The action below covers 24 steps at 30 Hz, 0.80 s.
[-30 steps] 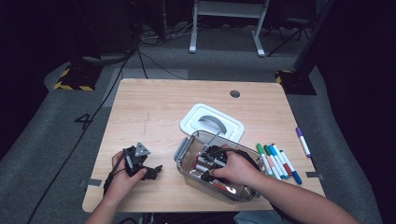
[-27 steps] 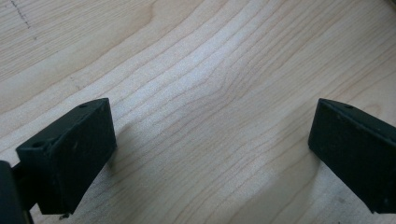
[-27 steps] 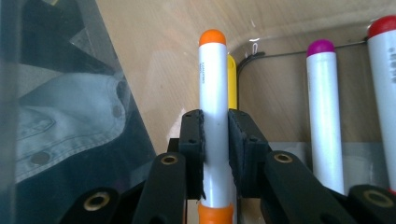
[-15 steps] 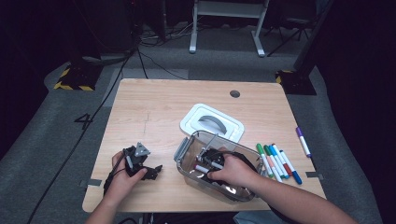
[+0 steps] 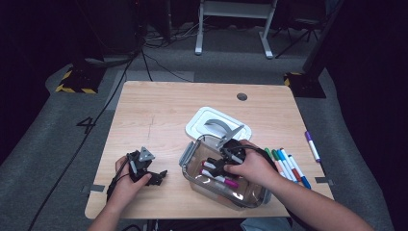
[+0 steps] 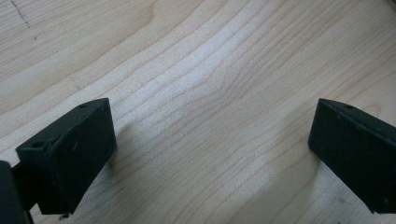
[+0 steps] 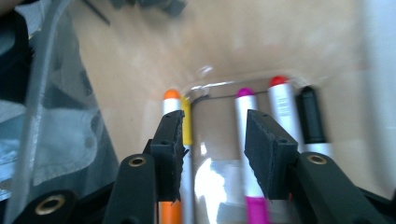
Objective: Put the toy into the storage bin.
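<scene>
Markers are being put into a clear box [image 5: 192,159] on a wooden table [image 5: 159,120]. The right gripper [image 5: 217,165] is seen inside the box, just above the markers lying in it. Its jaws have just been opening, and nothing is held between them now. In the right gripper view an orange marker [image 7: 172,100], a yellow one beside it, a pink marker [image 7: 244,105], a red marker [image 7: 279,95] and a black marker [image 7: 310,114] are seen side by side on the bottom of the box.

More markers [image 5: 286,165] are laid out on the table just to the right of the box, and a purple marker [image 5: 312,146] lies farther right of it. A white lid [image 5: 202,122] rests just behind the box.

A marker is judged to be light, stiff and smooth, so it may roll or slip. It is best taken across the middle of its barrel.

The left gripper [image 5: 153,177] is rested on the table, well left of the box, with its jaws wide apart and nothing in them.

The table is flat, smooth wood. A grey floor, cables and dark stands are seen around it.
</scene>
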Available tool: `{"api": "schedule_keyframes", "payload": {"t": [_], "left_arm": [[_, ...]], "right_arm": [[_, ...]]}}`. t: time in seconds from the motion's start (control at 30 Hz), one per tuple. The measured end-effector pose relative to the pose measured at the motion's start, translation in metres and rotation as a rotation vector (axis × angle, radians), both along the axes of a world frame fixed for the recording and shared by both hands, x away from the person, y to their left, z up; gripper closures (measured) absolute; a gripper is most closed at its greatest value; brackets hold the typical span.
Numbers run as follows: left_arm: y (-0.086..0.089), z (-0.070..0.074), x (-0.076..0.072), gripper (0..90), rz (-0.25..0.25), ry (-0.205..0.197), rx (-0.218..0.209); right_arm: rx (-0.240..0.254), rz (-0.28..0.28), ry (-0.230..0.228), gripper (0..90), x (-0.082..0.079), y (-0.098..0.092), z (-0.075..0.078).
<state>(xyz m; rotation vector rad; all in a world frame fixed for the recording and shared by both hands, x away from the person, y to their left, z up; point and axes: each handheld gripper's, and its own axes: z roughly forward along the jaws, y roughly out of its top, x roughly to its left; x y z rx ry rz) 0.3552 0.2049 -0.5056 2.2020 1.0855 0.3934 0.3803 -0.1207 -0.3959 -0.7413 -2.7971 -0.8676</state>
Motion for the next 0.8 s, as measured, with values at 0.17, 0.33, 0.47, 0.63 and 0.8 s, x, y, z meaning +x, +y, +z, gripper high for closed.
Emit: {"api": "schedule_keyframes", "payload": {"t": [0.17,0.33,0.47,0.63,0.8], "left_arm": [[0.0,0.0,0.0,1.3,0.0,0.0,0.0],[0.0,0.0,0.0,1.3,0.0,0.0,-0.001],[0.0,0.0,0.0,1.3,0.0,0.0,0.0],[0.0,0.0,0.0,1.3,0.003,-0.001,-0.003],[0.0,0.0,0.0,1.3,0.003,0.0,-0.004]], "right_arm": [[0.064,-0.102,-0.09,57.5,0.009,-0.038,0.03],[0.092,-0.188,-0.142,57.5,0.015,-0.07,0.047],[0.093,-0.278,-0.179,57.5,0.019,-0.103,0.055],[0.06,-0.398,-0.203,57.5,0.024,-0.147,0.051],[0.002,-0.507,-0.195,59.5,0.03,-0.183,0.04]]}}
